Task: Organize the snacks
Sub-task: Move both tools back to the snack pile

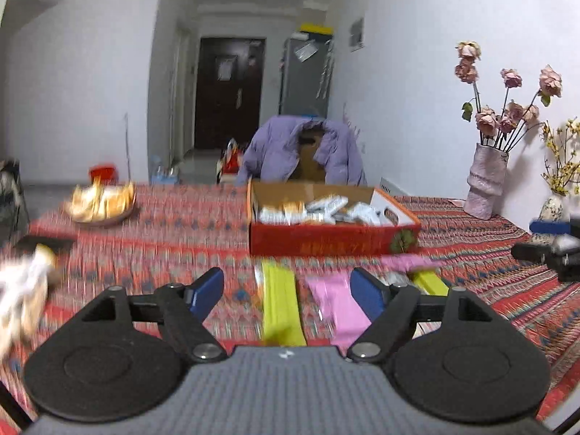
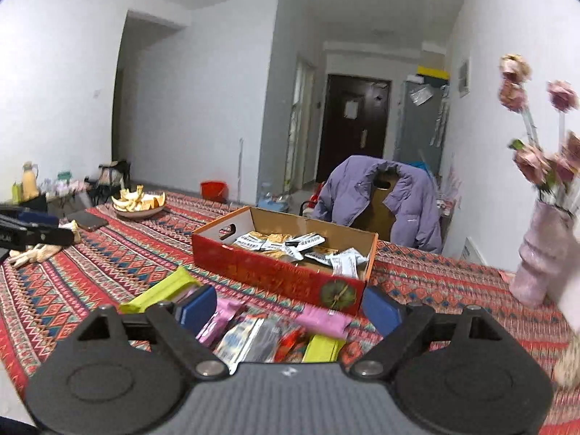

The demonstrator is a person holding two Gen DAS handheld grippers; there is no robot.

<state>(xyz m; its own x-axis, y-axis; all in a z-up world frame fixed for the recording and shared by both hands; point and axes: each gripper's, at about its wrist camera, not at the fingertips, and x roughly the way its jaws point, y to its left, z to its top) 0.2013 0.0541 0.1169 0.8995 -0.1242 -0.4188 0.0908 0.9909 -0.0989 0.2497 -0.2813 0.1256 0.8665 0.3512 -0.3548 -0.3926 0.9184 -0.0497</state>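
A red cardboard box [image 1: 333, 243] [image 2: 275, 272] holding several white and gold snack packets stands mid-table. In front of it lie loose snacks: a yellow-green bar [image 1: 281, 308] [image 2: 163, 290], a pink packet [image 1: 340, 308] [image 2: 322, 320], a second yellow-green bar [image 1: 429, 282] [image 2: 322, 348] and several other packets [image 2: 250, 337]. My left gripper [image 1: 288, 293] is open and empty above the yellow-green bar and pink packet. My right gripper [image 2: 290, 310] is open and empty above the snack pile, just short of the box.
A bowl of orange peels [image 1: 101, 203] [image 2: 139, 203] sits at the table's far left. A pink vase of dried roses [image 1: 485, 181] [image 2: 543, 253] stands at the right by the wall. A chair with a purple jacket [image 1: 301, 152] [image 2: 377, 195] is behind the table. A phone [image 2: 87, 222] lies at left.
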